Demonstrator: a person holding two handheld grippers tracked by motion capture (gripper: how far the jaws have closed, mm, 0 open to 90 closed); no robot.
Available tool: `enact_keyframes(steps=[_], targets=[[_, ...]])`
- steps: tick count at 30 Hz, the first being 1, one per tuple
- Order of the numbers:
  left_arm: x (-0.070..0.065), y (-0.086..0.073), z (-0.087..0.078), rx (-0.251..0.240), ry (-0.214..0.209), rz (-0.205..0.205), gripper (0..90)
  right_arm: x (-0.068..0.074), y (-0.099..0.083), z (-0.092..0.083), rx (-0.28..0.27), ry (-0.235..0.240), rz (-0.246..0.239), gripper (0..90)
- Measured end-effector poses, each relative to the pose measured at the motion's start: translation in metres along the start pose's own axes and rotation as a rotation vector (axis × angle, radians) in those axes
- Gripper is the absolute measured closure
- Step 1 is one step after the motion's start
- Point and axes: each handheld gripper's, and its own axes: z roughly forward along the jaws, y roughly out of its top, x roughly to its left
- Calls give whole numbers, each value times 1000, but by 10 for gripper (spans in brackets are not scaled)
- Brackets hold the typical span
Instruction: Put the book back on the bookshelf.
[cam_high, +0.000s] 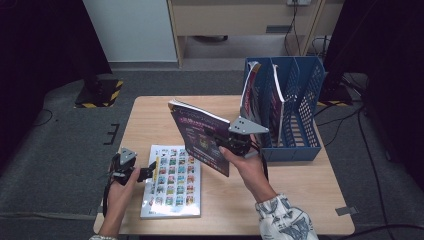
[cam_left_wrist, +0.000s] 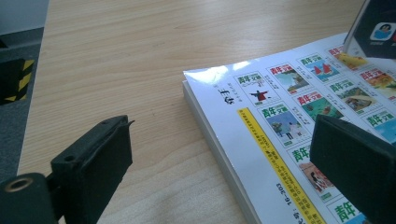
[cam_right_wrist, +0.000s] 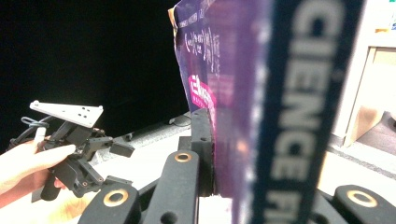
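**Filing Magazines Into the Blue Rack: Second-to-Last Item in Transit**

We are working at the wooden table (cam_high: 310, 195), where the blue file rack (cam_high: 300, 107) is standing at the far right. Two magazines (cam_high: 252, 92) are already sitting upright in its compartments, so we are judging the job as past its midpoint.

We are holding the purple magazine (cam_high: 200, 137) raised and tilted above the table centre, just left of the rack. The right gripper (cam_high: 235, 142) is clamping its lower edge, jaws closed firmly on the cover. Inserting it into a compartment is still pending.

The white magazine (cam_high: 172, 182) is lying flat at the near left. The left gripper (cam_high: 145, 172) is waiting at its left edge with jaws spread wide, holding nothing; one jaw is hanging over the cover, the other over bare wood. Filing this one is also remaining.

Legible text: the purple spine (cam_right_wrist: 299, 107) is reading "CIENCE", cut off at the frame. The white cover (cam_left_wrist: 289, 112) is showing repeated green Chinese titles and a yellow strip with small print.
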Motion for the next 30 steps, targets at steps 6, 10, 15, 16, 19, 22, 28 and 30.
enact_keyframes(steps=[6,10,15,16,19,22,28,30], targets=[[1,-2,0,11,18,3,55,-1,2,-7,-8,-11,5,838],[1,-2,-1,7,25,5,55,-2,1,-11,-5,-19,6,838],[3,-3,-1,22,43,9,55,-3,0,-13,2,-24,8,838],[3,-3,-1,22,45,10,55,-3,0,-13,-1,-24,7,838],[4,-4,-2,22,49,10,55,-3,1,-15,-4,-27,8,838],[4,-4,-3,26,50,14,55,-1,2,-18,0,-25,3,838],[5,-5,-3,30,59,12,55,-1,-1,-28,17,-27,10,838],[4,-5,-3,35,57,16,55,-2,-1,-31,19,-32,15,839]])
